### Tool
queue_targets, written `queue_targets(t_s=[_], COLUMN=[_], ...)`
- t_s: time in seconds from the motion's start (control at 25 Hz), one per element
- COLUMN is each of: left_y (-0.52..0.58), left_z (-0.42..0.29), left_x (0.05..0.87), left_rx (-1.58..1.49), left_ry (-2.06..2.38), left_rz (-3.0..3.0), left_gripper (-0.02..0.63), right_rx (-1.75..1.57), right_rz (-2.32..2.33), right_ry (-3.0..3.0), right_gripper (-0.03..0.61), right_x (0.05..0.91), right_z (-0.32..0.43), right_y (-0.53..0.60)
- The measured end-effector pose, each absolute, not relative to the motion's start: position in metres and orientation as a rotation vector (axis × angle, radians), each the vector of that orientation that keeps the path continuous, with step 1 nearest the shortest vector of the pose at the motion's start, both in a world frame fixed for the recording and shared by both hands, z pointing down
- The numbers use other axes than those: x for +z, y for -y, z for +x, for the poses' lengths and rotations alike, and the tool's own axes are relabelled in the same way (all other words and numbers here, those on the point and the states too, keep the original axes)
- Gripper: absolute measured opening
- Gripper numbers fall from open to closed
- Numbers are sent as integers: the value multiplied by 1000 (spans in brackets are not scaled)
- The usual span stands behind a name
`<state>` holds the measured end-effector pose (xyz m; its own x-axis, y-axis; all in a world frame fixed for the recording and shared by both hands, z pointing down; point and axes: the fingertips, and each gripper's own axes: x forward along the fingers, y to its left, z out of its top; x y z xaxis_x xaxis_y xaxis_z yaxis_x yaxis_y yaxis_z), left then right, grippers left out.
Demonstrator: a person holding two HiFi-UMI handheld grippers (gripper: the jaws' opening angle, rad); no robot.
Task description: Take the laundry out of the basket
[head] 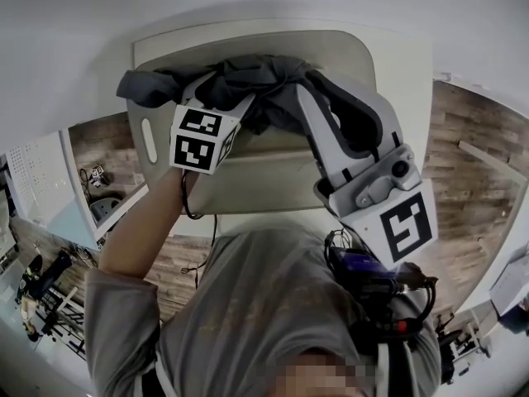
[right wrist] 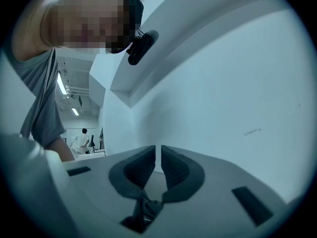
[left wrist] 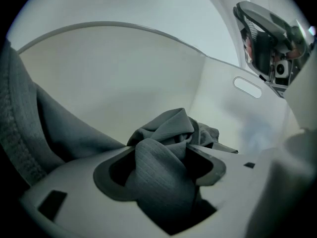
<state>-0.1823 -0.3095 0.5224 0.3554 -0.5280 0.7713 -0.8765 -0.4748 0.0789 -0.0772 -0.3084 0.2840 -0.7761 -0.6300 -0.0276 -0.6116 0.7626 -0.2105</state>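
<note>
A dark grey garment (head: 248, 77) lies heaped in the white laundry basket (head: 248, 44) at the top of the head view. My left gripper (head: 216, 98) reaches into the heap from the left. In the left gripper view a thick fold of the grey garment (left wrist: 168, 133) bulges up between the wide-set jaws of the left gripper (left wrist: 161, 168), with dark gaps beside the pads. More grey fabric hangs at the left edge. My right gripper (head: 302, 85) comes in from the right, its tip at the cloth. In its own view the right gripper (right wrist: 158, 162) is shut with nothing between the pads.
The basket's pale inner wall (left wrist: 124, 73) and a handle slot (left wrist: 247, 87) surround the cloth. A white wall (right wrist: 237, 93) fills the right gripper view, with a distant person (right wrist: 83, 139). Wood floor (head: 471, 164) lies right of the basket, and a white table (head: 50, 188) stands at the left.
</note>
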Motion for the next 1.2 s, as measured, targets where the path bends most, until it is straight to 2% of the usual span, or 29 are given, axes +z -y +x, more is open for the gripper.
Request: queue_targets(t_s=[0.24, 0.32, 0.36, 0.8, 1.2], left_y=[308, 311, 312, 311, 294], left_z=[-179, -183, -185, -174, -191], left_x=[505, 499, 496, 423, 256], left_rx=[938, 896, 871, 697, 411], left_ry=[1226, 1255, 1264, 1382, 1664], left_rz=[2193, 2191, 2190, 2311, 2462], left_gripper=[180, 102, 85, 74, 74], right_rx=[-170, -143, -131, -26, -7], right_rz=[-1113, -1158, -1180, -1356, -1310], right_ry=[-2807, -2788, -2777, -2644, -2595], right_gripper=[40, 40, 38, 38, 38], right_x=[249, 244, 241, 218, 206], right_z=[-46, -36, -31, 34, 56], right_y=[277, 268, 262, 194, 125])
